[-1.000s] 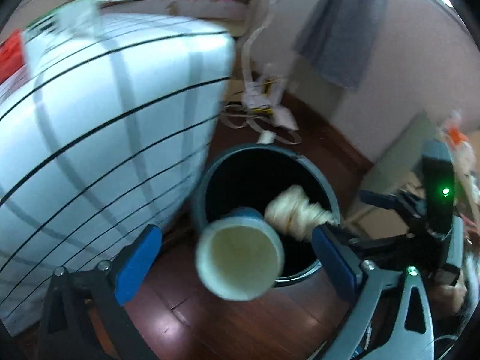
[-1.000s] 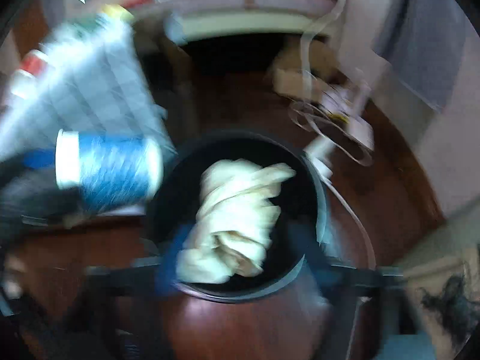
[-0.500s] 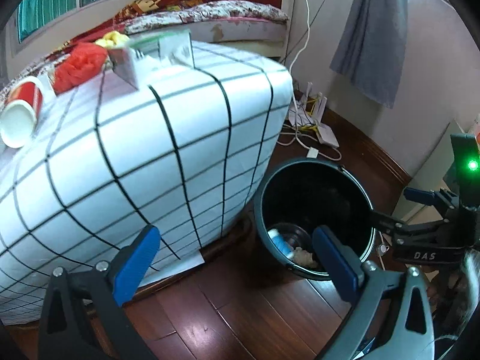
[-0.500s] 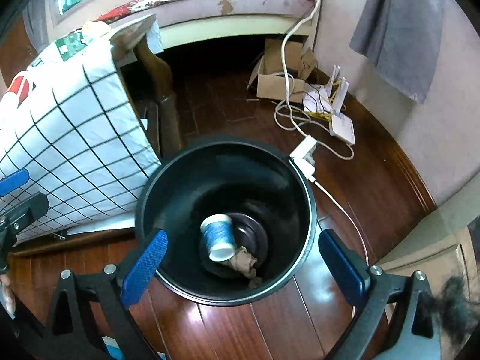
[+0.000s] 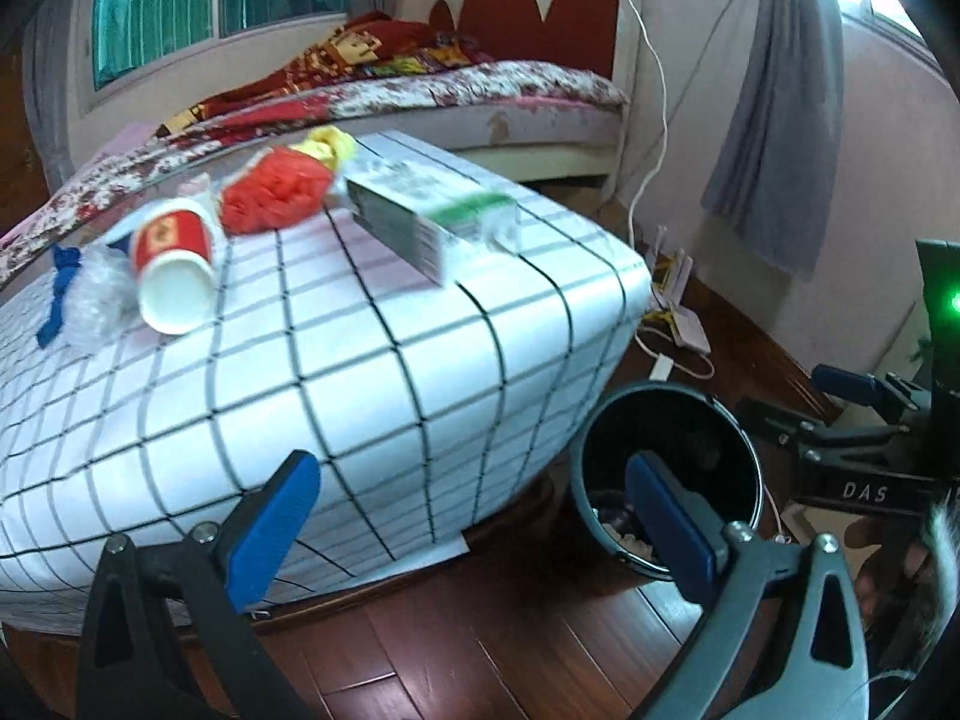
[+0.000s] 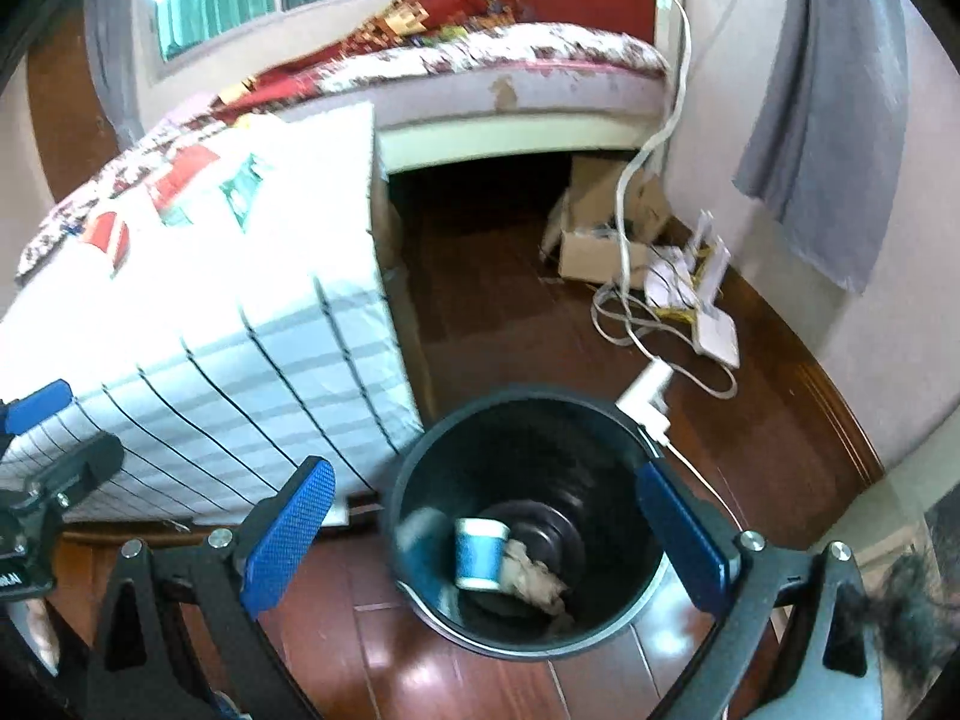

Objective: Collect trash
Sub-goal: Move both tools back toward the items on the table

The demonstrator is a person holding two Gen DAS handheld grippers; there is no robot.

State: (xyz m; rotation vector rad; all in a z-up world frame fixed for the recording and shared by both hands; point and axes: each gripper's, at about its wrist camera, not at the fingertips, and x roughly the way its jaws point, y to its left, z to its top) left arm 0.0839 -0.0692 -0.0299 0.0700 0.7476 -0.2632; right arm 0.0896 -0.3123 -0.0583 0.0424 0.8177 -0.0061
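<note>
- Left gripper (image 5: 462, 525): jaws wide apart, nothing between them; it looks across the worktop (image 5: 372, 372) from its near edge
- Right gripper (image 6: 486, 534): jaws have just been opening and stand fully apart, empty, over the bin (image 6: 414, 480)
- In the bin lie a blue cup (image 6: 479, 553) and crumpled paper (image 6: 537, 576)
- Remaining trash sits up and to the left of the left jaws: red cup (image 5: 173, 269) on its side, mouth toward the camera, with a clear wrapper (image 5: 90, 300), red bag (image 5: 276, 195) and carton (image 5: 432, 222) near it
- The left gripper seems the nearer to the red cup, whose long axis points roughly toward it
</note>
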